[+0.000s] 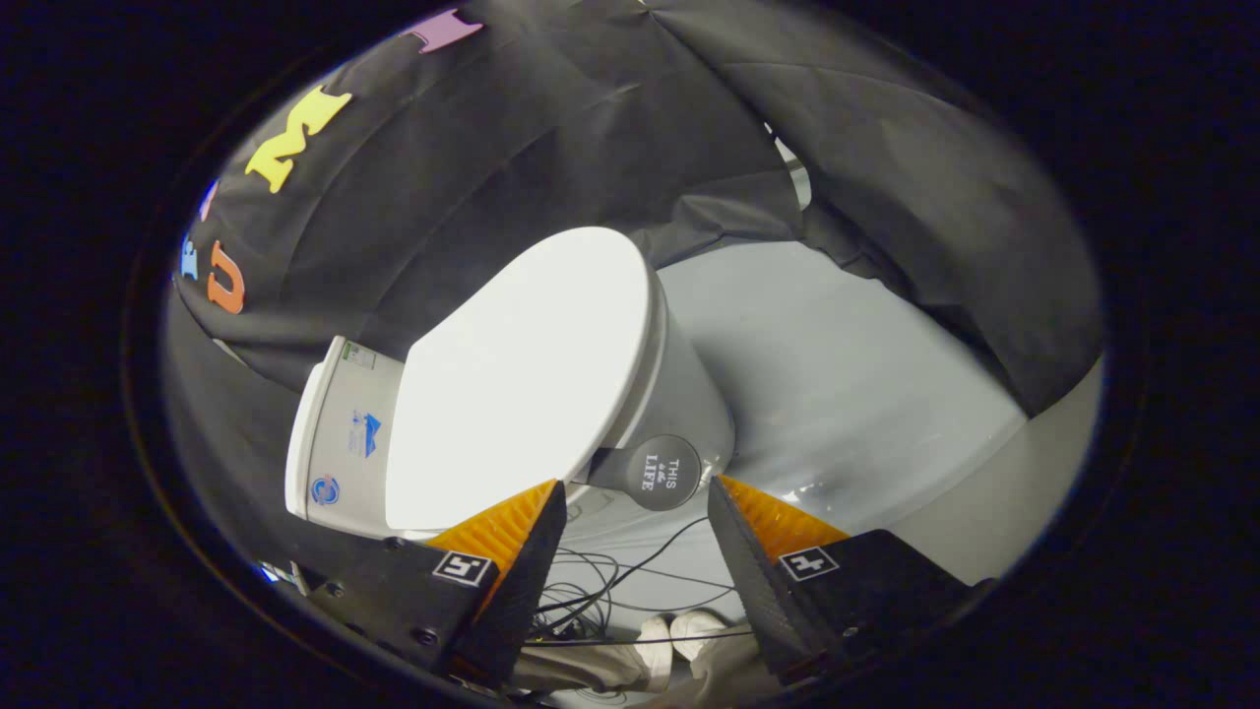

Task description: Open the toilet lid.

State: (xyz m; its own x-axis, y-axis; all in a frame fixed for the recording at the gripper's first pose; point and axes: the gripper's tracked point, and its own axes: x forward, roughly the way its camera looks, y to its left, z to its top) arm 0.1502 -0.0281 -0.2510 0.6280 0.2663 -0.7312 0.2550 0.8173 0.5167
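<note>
Gripper view: the gripper (635, 492) is hovering with fingers spread, the round dark handle (661, 473) sitting between them at the closed toilet lid's (522, 384) 5 o'clock edge.

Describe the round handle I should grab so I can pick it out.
Start at the white toilet before the black cloth wall. Its closed lid carries a dark round knob at the front edge, just ahead of the open gripper. It is the sole dark, lettered disc on white.
</note>
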